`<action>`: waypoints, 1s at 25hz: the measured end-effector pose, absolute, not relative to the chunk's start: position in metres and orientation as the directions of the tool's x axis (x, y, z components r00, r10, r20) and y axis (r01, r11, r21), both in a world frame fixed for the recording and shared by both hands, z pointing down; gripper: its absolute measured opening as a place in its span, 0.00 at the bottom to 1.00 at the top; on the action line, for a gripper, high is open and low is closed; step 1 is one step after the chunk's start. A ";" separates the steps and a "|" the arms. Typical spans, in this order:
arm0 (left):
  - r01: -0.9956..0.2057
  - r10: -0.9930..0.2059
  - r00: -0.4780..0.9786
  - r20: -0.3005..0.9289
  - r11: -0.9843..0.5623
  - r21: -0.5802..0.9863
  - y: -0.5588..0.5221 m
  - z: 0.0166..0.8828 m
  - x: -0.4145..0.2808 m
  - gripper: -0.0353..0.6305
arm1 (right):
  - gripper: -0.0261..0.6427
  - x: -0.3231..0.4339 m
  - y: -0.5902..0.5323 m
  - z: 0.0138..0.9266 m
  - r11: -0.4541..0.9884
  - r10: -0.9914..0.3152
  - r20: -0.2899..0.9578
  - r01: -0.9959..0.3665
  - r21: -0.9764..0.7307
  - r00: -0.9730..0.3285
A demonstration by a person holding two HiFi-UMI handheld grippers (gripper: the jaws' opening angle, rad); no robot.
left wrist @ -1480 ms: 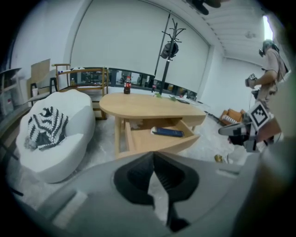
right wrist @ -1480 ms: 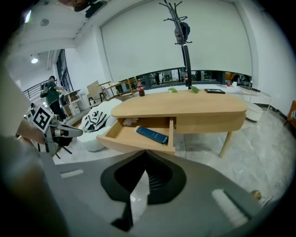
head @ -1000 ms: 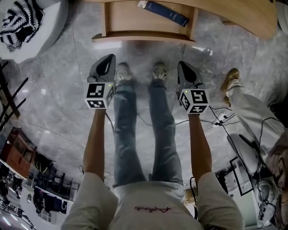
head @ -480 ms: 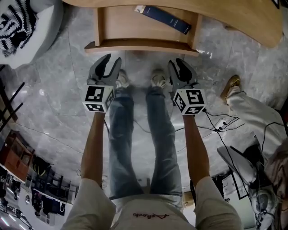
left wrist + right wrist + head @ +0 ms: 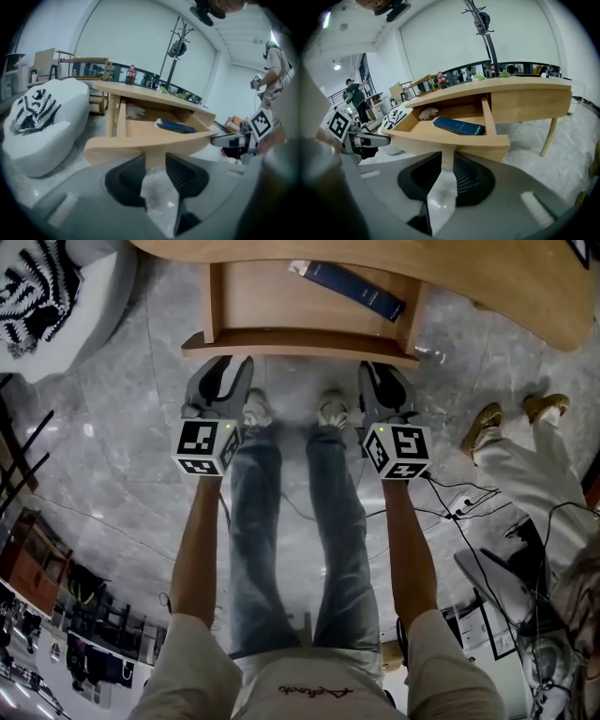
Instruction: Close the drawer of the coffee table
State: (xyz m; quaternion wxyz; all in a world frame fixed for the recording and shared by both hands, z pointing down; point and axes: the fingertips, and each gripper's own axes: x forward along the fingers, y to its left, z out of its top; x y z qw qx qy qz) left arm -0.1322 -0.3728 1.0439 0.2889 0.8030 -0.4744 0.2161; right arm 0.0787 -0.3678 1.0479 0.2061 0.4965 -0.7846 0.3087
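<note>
Left: white pouf [image 5: 98,292] near coffee table [image 5: 511,287] | left gripper [image 5: 228,371] spread, jaws just narrowing, empty | drawer [image 5: 300,341] pulled out, front edge just ahead of both tips, blue book [image 5: 352,290] inside | right gripper [image 5: 382,373] spread, just narrowing, empty | bystander's legs [image 5: 516,465], floor cables [image 5: 452,493] crowd right.

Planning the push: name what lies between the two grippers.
Head view: the person's shoes, between left gripper and right gripper, whose empty jaws have just narrowed.

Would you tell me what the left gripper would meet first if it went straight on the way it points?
Probably the drawer front, close ahead. The jaws of the left gripper have just been closing but stand apart, nothing between them.
</note>
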 end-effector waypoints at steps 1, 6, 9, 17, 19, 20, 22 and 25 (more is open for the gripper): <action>-0.887 -0.636 0.455 0.623 -0.382 0.259 -0.373 1.044 -0.132 0.25 | 0.17 0.079 -0.368 1.048 0.320 -0.649 0.633 -0.906 -0.276 -0.422; -0.888 -0.626 0.453 0.634 -0.378 0.261 -0.372 1.040 -0.131 0.27 | 0.16 0.078 -0.367 1.043 0.319 -0.641 0.646 -0.910 -0.266 -0.414; -0.885 -0.625 0.458 0.633 -0.386 0.260 -0.373 1.034 -0.130 0.27 | 0.14 0.078 -0.367 1.035 0.321 -0.648 0.643 -0.912 -0.256 -0.409; -0.886 -0.636 0.457 0.622 -0.387 0.255 -0.381 1.016 -0.130 0.26 | 0.09 0.084 -0.377 1.017 0.310 -0.673 0.626 -0.919 -0.243 -0.393; -0.883 -0.625 0.460 0.630 -0.395 0.253 -0.381 1.014 -0.130 0.25 | 0.09 0.084 -0.381 1.014 0.297 -0.677 0.628 -0.923 -0.246 -0.385; -0.881 -0.622 0.462 0.631 -0.401 0.250 -0.383 1.013 -0.130 0.25 | 0.10 0.084 -0.384 1.013 0.288 -0.677 0.630 -0.925 -0.249 -0.380; -0.880 -0.625 0.465 0.628 -0.404 0.249 -0.389 1.011 -0.130 0.25 | 0.11 0.084 -0.392 1.011 0.274 -0.682 0.631 -0.929 -0.249 -0.370; -0.885 -0.648 0.458 0.609 -0.395 0.245 -0.403 1.009 -0.131 0.22 | 0.08 0.086 -0.405 1.010 0.274 -0.694 0.624 -0.933 -0.234 -0.360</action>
